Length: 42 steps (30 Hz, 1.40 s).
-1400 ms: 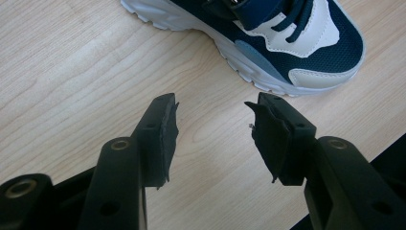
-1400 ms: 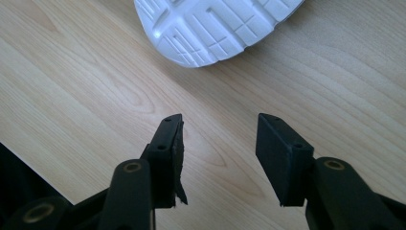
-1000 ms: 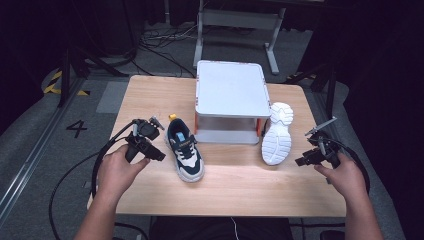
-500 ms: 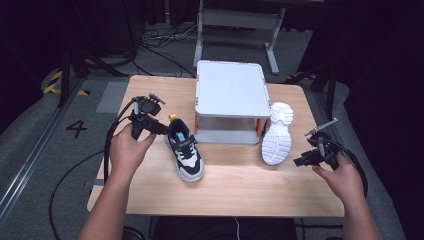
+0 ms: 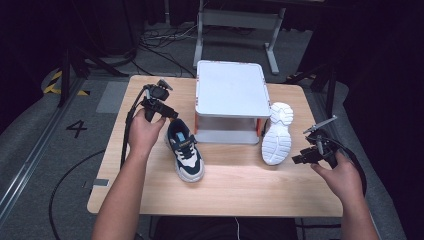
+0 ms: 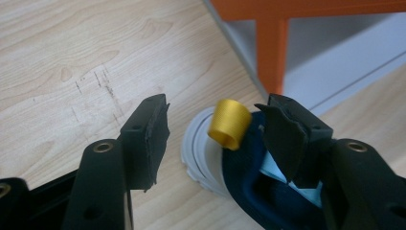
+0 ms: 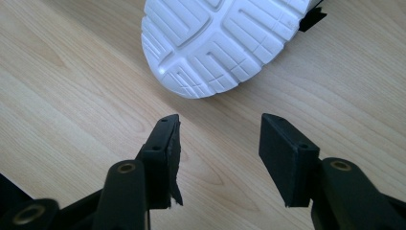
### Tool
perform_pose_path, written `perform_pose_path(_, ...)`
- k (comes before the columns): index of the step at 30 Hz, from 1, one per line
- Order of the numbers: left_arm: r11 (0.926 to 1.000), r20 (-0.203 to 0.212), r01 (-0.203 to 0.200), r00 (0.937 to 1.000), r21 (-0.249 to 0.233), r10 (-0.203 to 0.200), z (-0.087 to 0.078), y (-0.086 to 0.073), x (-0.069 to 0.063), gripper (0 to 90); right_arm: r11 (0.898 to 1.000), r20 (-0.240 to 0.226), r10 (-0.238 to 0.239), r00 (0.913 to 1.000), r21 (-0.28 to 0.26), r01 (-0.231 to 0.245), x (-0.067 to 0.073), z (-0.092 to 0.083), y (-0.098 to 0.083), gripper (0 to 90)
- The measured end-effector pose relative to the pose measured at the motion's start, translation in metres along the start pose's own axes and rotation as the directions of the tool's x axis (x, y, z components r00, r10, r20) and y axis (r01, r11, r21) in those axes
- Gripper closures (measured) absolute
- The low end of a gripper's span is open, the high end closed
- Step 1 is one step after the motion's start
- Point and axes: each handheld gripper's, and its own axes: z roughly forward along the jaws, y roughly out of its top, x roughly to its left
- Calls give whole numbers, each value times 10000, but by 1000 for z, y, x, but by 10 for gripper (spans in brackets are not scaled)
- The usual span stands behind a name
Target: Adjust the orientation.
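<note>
Two shoes flank the white stand: the dark shoe upright at its left, the overturned shoe leaning at its right. Since earlier, the left gripper has moved to the dark shoe's heel, its jaws just widening around the yellow loop without pinching, likely for a grab. The right gripper waits spread and empty near the white sole.

High view overlooks the table; both gripper views look closely down at it.
</note>
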Motion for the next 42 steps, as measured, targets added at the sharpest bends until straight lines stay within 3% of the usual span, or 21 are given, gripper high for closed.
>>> perform_pose_path(1,9994,426,330,9986,-39,-328,2,1,3,470,10000,2,61,10000,-37,-61,0,-1,0,494)
perform_pose_path(4,9993,907,385,9951,-12,-383,4,2,5,535,10000,27,20,10000,-74,-20,-1,-2,0,482)
perform_pose_path(8,9995,1495,295,9883,125,-310,2,2,3,748,10000,443,32,9990,47,-34,-1,0,0,474)
perform_pose_path(10,9997,1336,19,9910,248,-52,0,2,-1,869,10000,473,29,9989,45,-32,0,0,0,475)
perform_pose_path(13,9985,728,-353,9968,418,322,-4,0,-9,888,10000,453,-16,9990,49,14,1,-2,1,477)
perform_pose_path(18,9945,110,-839,9965,622,834,-25,-18,-20,889,9999,461,-147,9988,28,146,4,-1,4,476)
perform_pose_path(19,9926,-196,-1000,9946,696,1016,-31,-23,-21,889,9999,453,-156,9989,42,154,4,-1,5,476)
perform_pose_path(21,9919,-541,-977,9933,817,1023,-44,-38,-25,889,9996,405,-265,9988,18,264,5,0,9,475)
perform_pose_path(23,9892,-560,-913,9936,1143,982,-55,-52,-26,888,9995,384,-321,9987,-8,321,6,1,13,474)
perform_pose_path(28,9626,-590,-1323,9869,2364,1502,-71,-84,-32,888,9978,282,-653,9975,-64,655,11,1,22,471)
perform_pose_path(30,9420,-587,-1419,9842,3041,1672,-73,-96,-32,888,9975,276,-693,9972,-82,696,12,0,24,469)
perform_pose_path(31,9366,-410,-1458,9850,3186,1673,-74,-101,-33,888,9970,276,-759,9967,-118,763,13,0,25,468)
perform_pose_path(33,9283,-121,-1699,9828,3309,1842,-77,-106,-35,886,9964,170,-820,9965,-186,823,13,-1,27,464)
perform_pose_path(35,9279,-278,-1691,9816,3322,1888,-77,-106,-36,877,9965,99,-801,9967,-214,803,12,0,29,463)
perform_pose_path(36,9269,-576,-1792,9762,3299,2093,-76,-105,-39,843,9967,99,-779,9969,-205,781,12,0,29,462)
perform_pose_path(37,9294,-957,-1981,9665,3113,2381,-77,-104,-40,753,9969,77,-759,9971,-186,761,12,1,29,461)
perform_pose_path(38,9396,-1292,-2105,9591,2699,2520,-78,-103,-43,634,9967,52,-783,9969,-191,784,12,1,29,461)
perform_pose_path(40,9420,-1136,-2184,9607,2546,2534,-78,-101,-45,550,9961,-34,-852,9964,-214,851,11,0,28,461)
perform_pose_path(41,9303,-915,-2925,9435,2214,3184,-76,-98,-55,479,9976,-28,-643,9979,-272,642,8,-2,27,461)
perform_pose_path(42,9303,-915,-2925,9435,2214,3184,-76,-98,-55,462,9976,-28,-643,9979,-272,642,8,-2,27,461)
